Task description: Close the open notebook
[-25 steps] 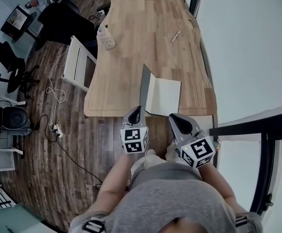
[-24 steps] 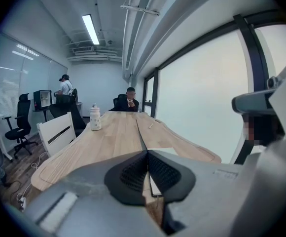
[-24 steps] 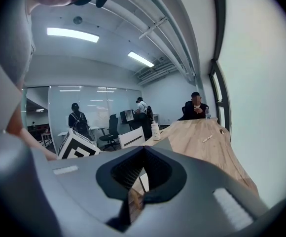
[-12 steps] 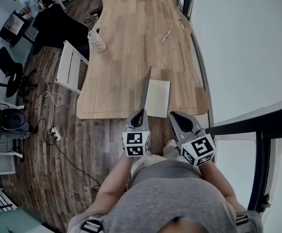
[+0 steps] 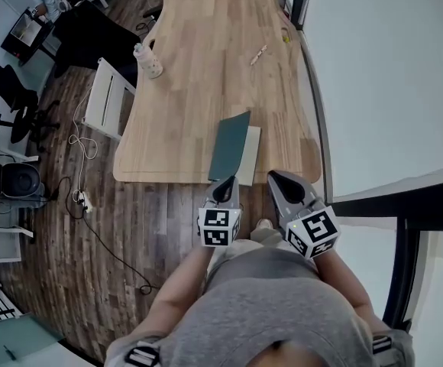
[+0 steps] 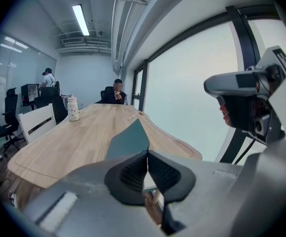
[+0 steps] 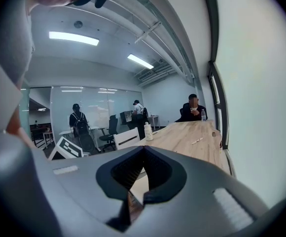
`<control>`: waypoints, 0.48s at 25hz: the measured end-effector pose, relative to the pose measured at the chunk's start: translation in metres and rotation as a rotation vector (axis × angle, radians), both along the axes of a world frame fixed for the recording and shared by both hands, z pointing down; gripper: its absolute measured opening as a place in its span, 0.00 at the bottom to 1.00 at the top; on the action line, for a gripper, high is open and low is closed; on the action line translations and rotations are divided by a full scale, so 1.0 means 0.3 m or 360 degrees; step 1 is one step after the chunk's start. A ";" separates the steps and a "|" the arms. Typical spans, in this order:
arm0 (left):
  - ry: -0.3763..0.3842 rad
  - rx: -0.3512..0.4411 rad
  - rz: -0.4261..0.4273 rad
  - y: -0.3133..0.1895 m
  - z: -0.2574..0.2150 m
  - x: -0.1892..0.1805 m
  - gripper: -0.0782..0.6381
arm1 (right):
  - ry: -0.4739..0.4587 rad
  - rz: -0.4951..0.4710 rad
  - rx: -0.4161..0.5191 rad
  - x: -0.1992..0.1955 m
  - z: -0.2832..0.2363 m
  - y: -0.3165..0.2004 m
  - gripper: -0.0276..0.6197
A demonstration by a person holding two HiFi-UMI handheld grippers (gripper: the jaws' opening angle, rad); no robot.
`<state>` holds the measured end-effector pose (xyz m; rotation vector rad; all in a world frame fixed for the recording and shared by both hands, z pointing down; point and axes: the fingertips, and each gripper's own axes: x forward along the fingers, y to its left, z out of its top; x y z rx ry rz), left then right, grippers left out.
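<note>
- My left gripper (image 5: 227,182) and right gripper (image 5: 277,177): jaws together, both empty.
- The notebook (image 5: 251,147) at 12 o'clock looks light, its cover (image 5: 229,145) stiff; I'd press the cover's 3 o'clock edge.

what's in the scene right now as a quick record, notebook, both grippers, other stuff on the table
notebook: at the table's near edge, not fully closed
cover: dark, tilted over the pages, not flat
pages: pale strip showing to the cover's right
left gripper: shut, empty, by the notebook's near edge; contact cannot be told
right gripper: shut, empty, off the table's near edge
table: long, wooden
bottle: upright near the table's left edge
small stick-like item: lying far along the table
</note>
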<state>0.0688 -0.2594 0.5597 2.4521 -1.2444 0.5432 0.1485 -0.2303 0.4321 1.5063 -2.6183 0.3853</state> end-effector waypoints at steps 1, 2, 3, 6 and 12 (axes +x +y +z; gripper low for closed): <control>-0.0007 -0.0014 0.0000 0.005 0.012 0.010 0.12 | 0.0000 -0.0010 0.0000 0.006 0.003 -0.004 0.04; -0.0015 -0.0025 0.0002 0.010 0.023 0.020 0.12 | 0.0000 -0.0021 -0.0001 0.010 0.005 -0.009 0.04; -0.0023 -0.0035 0.0003 0.014 0.035 0.029 0.12 | -0.0002 -0.0032 -0.0004 0.014 0.008 -0.013 0.04; -0.0050 -0.0071 0.0006 0.027 0.070 0.057 0.12 | -0.0006 -0.0062 -0.0012 0.029 0.018 -0.026 0.04; -0.0115 -0.0162 0.0025 0.056 0.170 0.096 0.12 | -0.0012 -0.0110 -0.0046 0.050 0.053 -0.042 0.04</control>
